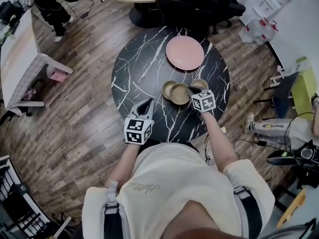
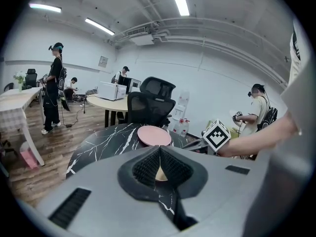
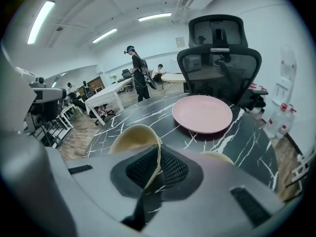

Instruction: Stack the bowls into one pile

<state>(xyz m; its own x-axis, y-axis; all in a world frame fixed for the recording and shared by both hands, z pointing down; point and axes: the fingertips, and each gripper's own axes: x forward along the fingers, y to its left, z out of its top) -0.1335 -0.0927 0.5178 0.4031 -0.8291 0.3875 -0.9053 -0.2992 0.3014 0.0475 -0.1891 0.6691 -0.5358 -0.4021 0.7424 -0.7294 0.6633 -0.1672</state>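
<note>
Left gripper (image 1: 149, 103) clenched, empty, parked at table (image 1: 130, 68) edge. Left bowl (image 1: 168, 87) sitting free. Middle bowl (image 1: 179, 96) tilted, rim pinched by right gripper (image 1: 191, 90). Right bowl (image 1: 201, 83) just beside. Likely mid-carry. Next: centre over a neighbour, lower, let go.

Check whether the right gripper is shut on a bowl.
Shut: the right gripper pinches the rim of a tan bowl between its pads.

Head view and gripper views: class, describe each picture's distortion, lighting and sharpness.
Head view: fisheye curves the floor round the table, corners dim. Left gripper view: black circular border, ceiling lights flare. Right gripper view: same bulge; bowl rim sharp.
</note>
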